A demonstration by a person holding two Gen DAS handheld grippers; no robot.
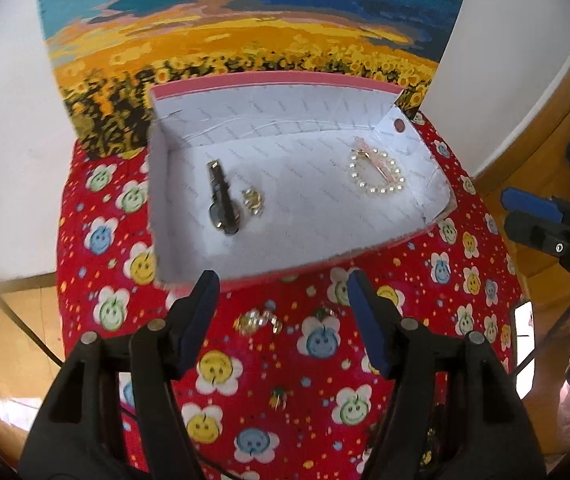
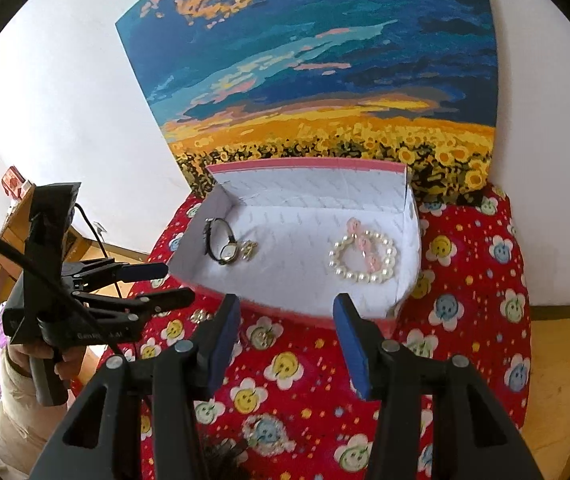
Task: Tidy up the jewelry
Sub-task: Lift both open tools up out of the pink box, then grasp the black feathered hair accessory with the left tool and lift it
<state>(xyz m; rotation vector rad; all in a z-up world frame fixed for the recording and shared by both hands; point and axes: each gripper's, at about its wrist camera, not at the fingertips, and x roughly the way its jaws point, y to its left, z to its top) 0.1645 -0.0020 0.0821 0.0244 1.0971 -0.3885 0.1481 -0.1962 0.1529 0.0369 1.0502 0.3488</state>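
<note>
From the left wrist camera, the left gripper (image 1: 283, 300) hangs above the red smiley-flower cloth (image 1: 317, 380) that covers the surface, its fingers (image 1: 201, 312) spread wide apart with nothing between them. Between the fingertips, on the cloth, lies a small gold-and-crystal piece (image 1: 257, 322). Just beyond the fingertips sits the open white-lined box (image 1: 365, 116) with a pink rim. Inside it, ahead and left of the fingers, lies a dark-strapped watch (image 1: 223, 204) with a small gold trinket (image 1: 253, 201) just beside it; ahead and right lies a pearl bracelet (image 1: 377, 174) with pink pieces across it. The right gripper (image 1: 525, 216) shows at the far right edge.

From the right wrist camera, the right gripper (image 2: 287, 318) is likewise held open and empty, its fingers (image 2: 225, 340) reaching just short of the box (image 2: 309, 168). The watch (image 2: 221, 242) lies ahead to the left, the bracelet (image 2: 363, 256) ahead to the right. The left gripper (image 2: 165, 282), jaws parted, is off to the left beside the box's near corner.
</note>
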